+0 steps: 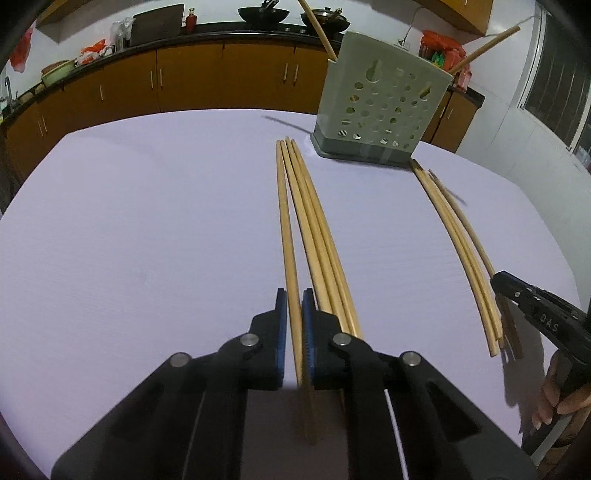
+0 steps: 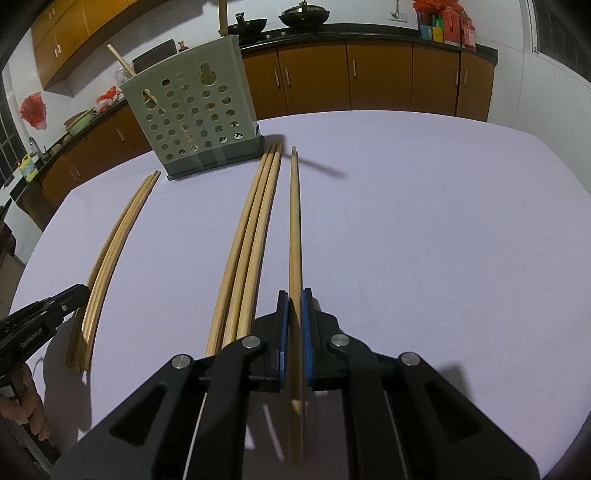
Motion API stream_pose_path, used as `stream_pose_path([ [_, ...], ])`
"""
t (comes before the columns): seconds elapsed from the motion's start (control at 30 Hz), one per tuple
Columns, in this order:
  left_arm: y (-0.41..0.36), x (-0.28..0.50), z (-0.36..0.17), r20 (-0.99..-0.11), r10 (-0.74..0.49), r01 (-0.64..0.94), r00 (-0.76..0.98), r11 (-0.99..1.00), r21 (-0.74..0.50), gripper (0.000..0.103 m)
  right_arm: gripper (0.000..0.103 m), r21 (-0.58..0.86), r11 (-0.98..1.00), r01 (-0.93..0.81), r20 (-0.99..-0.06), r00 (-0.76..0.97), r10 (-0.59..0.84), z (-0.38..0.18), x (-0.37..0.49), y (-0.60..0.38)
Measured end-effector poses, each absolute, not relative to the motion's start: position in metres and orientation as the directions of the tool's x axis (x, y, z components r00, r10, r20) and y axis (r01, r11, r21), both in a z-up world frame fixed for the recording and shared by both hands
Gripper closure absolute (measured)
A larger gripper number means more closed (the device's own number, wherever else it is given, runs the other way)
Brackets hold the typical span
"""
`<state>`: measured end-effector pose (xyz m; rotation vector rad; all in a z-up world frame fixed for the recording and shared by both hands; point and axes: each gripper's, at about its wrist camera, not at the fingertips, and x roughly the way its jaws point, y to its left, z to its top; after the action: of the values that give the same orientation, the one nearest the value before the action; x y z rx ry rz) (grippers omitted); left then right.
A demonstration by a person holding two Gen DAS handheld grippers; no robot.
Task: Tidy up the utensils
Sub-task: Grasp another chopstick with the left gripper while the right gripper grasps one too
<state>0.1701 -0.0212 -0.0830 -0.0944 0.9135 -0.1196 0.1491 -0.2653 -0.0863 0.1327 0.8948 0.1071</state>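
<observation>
Wooden chopsticks lie on a lilac table. In the left wrist view my left gripper is shut on one chopstick, next to three more chopsticks. In the right wrist view my right gripper is shut on one chopstick, next to three others. A grey perforated utensil holder stands at the far side with two chopsticks sticking out; it also shows in the right wrist view. The right gripper's finger shows at the right edge of the left wrist view, by its group of chopsticks.
The lilac table ends at a far edge before brown kitchen cabinets. Woks and bags sit on the counter. The other gripper and a hand show at the left edge of the right wrist view, beside another chopstick group.
</observation>
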Motion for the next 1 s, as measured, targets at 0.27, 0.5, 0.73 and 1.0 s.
stream_pose_path([
  [0.27,0.006,0.176,-0.082,-0.789,-0.081,-0.017,0.609,0.993,-0.115,0.095,0.095,0.125,0.992,0.005,-0.768,0.634,0.093,-0.085,0.158,-0.282],
  [0.5,0.032,0.172,-0.083,-0.777,-0.084,-0.050,0.624,0.988,-0.147,0.093,0.095,0.140,0.990,0.033,-0.766,0.636,0.087,-0.085,0.159,-0.296],
  [0.73,0.030,0.172,-0.081,-0.775,-0.091,-0.059,0.625,0.985,-0.163,0.093,0.094,0.131,0.991,0.032,-0.768,0.635,0.081,-0.086,0.160,-0.294],
  [1.0,0.027,0.174,-0.082,-0.777,-0.080,-0.062,0.624,0.986,-0.152,0.093,0.094,0.115,0.993,0.031,-0.769,0.635,0.069,-0.086,0.160,-0.291],
])
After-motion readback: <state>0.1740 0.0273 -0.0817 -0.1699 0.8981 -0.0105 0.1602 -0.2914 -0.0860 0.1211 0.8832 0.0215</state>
